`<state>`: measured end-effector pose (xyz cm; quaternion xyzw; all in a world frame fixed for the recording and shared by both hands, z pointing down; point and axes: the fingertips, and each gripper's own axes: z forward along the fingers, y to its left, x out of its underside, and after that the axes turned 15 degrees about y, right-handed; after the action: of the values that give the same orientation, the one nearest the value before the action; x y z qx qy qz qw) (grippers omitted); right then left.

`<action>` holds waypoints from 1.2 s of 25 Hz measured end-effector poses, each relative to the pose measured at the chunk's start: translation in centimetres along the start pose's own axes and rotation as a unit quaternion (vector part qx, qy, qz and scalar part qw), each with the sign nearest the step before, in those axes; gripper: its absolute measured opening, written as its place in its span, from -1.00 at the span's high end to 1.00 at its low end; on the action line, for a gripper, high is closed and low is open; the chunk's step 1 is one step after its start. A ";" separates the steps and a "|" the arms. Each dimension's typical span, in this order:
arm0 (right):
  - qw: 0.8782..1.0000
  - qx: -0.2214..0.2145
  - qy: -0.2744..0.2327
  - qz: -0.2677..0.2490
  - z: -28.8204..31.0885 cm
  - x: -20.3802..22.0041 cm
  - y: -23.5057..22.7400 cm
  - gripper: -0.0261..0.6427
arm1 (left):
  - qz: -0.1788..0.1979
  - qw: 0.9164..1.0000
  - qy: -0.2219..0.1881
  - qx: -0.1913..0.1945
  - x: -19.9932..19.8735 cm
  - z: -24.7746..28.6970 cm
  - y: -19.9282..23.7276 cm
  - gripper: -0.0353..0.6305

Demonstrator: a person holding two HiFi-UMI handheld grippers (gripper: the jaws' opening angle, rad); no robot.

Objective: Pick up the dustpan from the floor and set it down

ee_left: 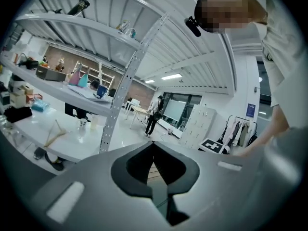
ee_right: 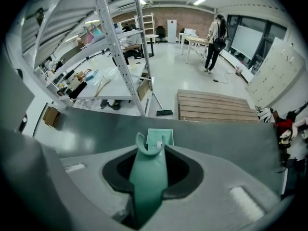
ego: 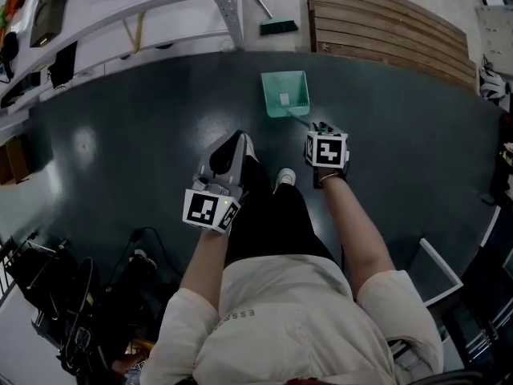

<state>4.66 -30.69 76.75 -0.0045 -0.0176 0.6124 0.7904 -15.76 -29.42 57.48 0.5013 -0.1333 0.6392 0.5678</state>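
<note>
A teal dustpan lies on the dark floor mat ahead of my feet, its pan pointing away. Its long handle runs back between the jaws of my right gripper, which points steeply down and is shut on it. In the right gripper view the pan shows just past the handle's hooked end, and the right gripper clamps the handle low in the frame. My left gripper hovers to the left of the dustpan, nearly level. In its own view the left gripper has its jaws together with nothing between them.
A metal shelving rack stands behind the mat. A wooden pallet lies at the far right and a small brush on the pale floor beside it. A white frame leans at the right; cables and bags lie at the lower left.
</note>
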 end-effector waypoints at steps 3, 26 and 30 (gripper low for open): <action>1.000 0.005 -0.007 0.012 1.3 0.2 0.3 0.69 | -0.009 1.000 0.005 0.003 0.7 0.4 0.5 0.87; 0.936 -0.027 -0.350 -0.021 -22.1 0.0 -0.5 0.52 | 0.031 0.998 -0.047 0.005 -4.4 -5.4 -7.6 0.87; 0.910 0.005 -0.411 -0.044 -28.6 2.9 -1.8 0.95 | 0.063 0.994 -0.093 0.019 -8.1 -8.9 -12.6 0.87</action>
<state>8.05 -27.88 48.27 0.2523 -0.3385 0.5243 0.7395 -10.51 -23.57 41.93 0.5596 -0.2046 0.6271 0.5018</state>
